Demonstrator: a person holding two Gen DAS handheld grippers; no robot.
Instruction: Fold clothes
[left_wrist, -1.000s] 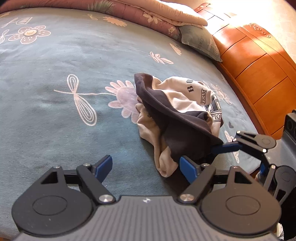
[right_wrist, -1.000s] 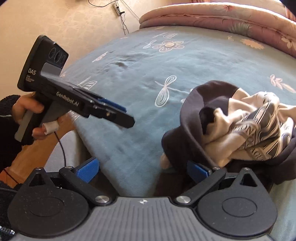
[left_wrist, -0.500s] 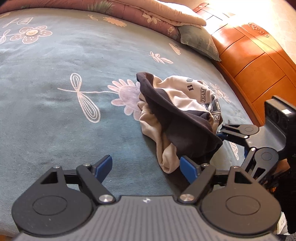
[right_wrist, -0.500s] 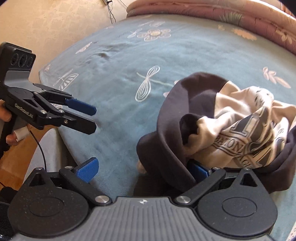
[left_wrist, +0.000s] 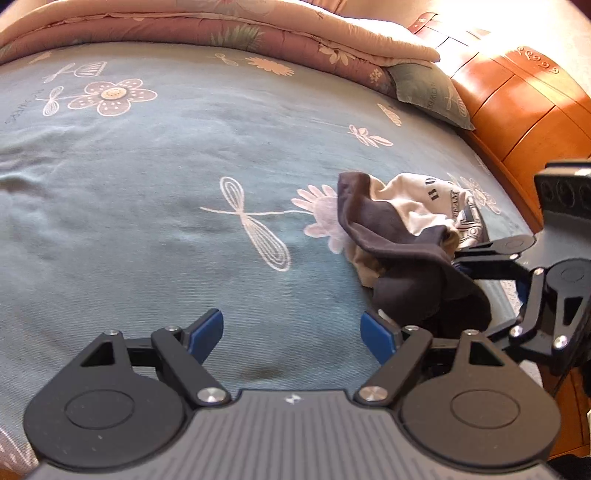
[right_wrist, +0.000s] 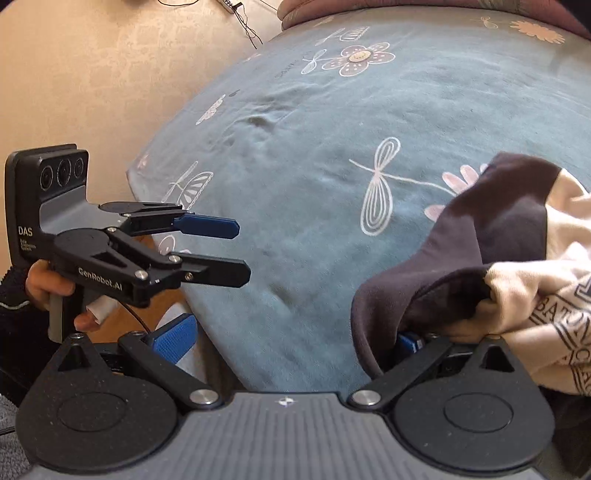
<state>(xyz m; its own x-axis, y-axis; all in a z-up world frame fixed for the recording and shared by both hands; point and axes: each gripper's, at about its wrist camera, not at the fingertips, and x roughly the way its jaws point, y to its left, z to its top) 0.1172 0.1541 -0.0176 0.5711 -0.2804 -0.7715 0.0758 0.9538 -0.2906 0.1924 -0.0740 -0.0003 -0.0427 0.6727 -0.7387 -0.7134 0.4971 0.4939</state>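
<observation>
A bed with a blue-grey floral sheet (left_wrist: 155, 229) fills the room, a sunlit wooden headboard (left_wrist: 517, 110) right, a beige wall (right_wrist: 92, 74) left.

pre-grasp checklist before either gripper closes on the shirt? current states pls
1. Left gripper open, nothing between its pads: ok.
2. Right gripper open: ok.
3. Shirt spread flat: not ok, crumpled heap.
4. Shirt edge between right gripper's pads: cannot tell; cloth drapes over one finger.
5. Shirt fully on the bedspread: cannot tell, it lies near the edge.
6. Bare bedspread beside the shirt: ok.
</observation>
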